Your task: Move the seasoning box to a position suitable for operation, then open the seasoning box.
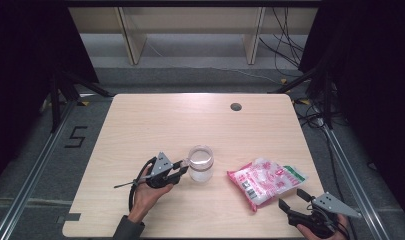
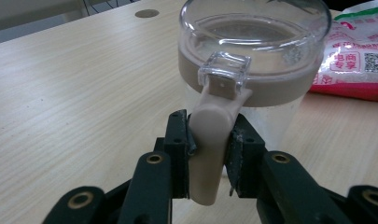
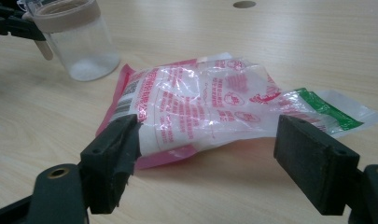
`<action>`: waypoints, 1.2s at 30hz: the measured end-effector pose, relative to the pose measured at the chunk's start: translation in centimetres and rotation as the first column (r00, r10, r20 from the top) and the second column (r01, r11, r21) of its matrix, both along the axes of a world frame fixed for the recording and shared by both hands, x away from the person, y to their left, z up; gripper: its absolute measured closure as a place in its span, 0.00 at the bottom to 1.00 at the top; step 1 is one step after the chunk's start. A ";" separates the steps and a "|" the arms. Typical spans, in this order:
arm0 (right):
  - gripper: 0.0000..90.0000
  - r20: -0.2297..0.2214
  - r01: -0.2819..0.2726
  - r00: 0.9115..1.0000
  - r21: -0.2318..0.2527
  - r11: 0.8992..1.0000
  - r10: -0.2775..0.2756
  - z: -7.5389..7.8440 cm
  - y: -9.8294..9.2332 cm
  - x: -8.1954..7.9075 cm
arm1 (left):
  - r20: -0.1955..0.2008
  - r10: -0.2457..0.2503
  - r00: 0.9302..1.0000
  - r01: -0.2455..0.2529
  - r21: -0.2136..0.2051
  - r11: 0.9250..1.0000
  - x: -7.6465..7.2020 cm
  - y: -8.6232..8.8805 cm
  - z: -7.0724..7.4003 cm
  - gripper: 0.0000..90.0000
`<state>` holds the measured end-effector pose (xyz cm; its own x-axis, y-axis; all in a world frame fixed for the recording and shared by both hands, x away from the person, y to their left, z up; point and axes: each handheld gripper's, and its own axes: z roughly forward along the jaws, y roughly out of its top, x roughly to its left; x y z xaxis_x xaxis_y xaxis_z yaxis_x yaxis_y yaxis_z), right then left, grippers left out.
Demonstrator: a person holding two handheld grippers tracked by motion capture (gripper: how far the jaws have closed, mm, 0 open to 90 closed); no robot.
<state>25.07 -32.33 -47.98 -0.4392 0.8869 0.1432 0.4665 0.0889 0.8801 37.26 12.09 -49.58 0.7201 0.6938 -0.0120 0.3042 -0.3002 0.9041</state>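
A clear jar [image 1: 200, 163] with a beige rim and clear lid stands near the middle of the table [image 1: 155, 120]. My left gripper [image 1: 182, 166] is shut on the beige latch tab [image 2: 209, 149] that hangs from the jar's [image 2: 252, 60] lid clasp. A red, white and green plastic bag [image 1: 265, 180] lies flat to the right of the jar. My right gripper [image 1: 293, 198] rests open just short of the bag [image 3: 200, 102], near the table's front right corner, with nothing between its jaws. The jar [image 3: 77, 39] also shows at upper left in the right gripper view.
A round grey cable hole [image 1: 235, 106] sits in the table's far right part. Wooden shelf legs [image 1: 130, 35] and loose cables [image 1: 285, 45] are on the floor beyond the table. Black stands [image 1: 60, 85] flank both sides.
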 end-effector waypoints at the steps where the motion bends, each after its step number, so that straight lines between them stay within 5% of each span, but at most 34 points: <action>1: 0.26 -0.005 0.005 1.000 0.006 1.000 -0.005 0.0 0.0 -0.1 | 0.009 -0.004 1.000 0.004 0.007 1.000 0.1 0.0 0.0 0.80; 9: 0.26 0.023 -0.005 1.000 -0.019 1.000 0.006 -0.1 -0.3 0.2 | 0.013 0.023 1.000 -0.023 -0.015 1.000 0.8 -0.1 -0.3 0.80; 11: 0.26 -0.033 0.011 0.999 0.015 1.000 -0.011 0.0 -0.1 -0.2 | 0.016 0.021 1.000 -0.021 -0.002 1.000 1.1 -0.1 -0.2 0.80; 18: 0.26 0.011 0.002 1.000 0.000 1.000 -0.002 -0.2 -0.6 0.2 | 0.017 0.036 0.999 -0.036 0.005 0.999 1.5 -0.4 -0.2 0.80; 21: 0.26 -0.005 0.008 1.000 0.035 0.999 -0.008 -0.3 -0.5 0.2 | 0.012 0.035 0.999 -0.035 -0.009 0.999 1.7 -0.4 -0.3 0.80; 26: 0.26 -0.028 0.017 0.999 0.024 1.000 -0.016 -0.1 -0.6 -0.3 | 0.018 0.038 0.999 -0.038 -0.005 0.999 1.7 -0.8 -0.3 0.80; 27: 0.26 -0.002 0.001 1.000 -0.001 1.000 -0.001 -0.1 -0.9 -0.2 | 0.018 0.034 0.999 -0.034 -0.011 0.999 1.8 -0.9 -0.3 0.80; 33: 0.26 -0.007 0.023 1.000 0.018 1.000 -0.023 -0.1 -0.8 -0.4 | -0.004 0.036 0.999 -0.036 -0.031 0.999 1.9 -0.8 -0.5 0.78; 36: 0.26 0.004 0.011 1.000 0.011 1.000 -0.011 -0.2 -0.8 -0.3 | -0.005 0.038 0.999 -0.038 -0.007 0.999 1.9 -0.6 -0.4 0.73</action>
<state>24.73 -33.10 -48.17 -0.4302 0.8900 0.1510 0.4641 0.0746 0.8826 39.17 11.45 -50.02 0.6928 0.7208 -0.0204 0.3195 -0.2816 0.9048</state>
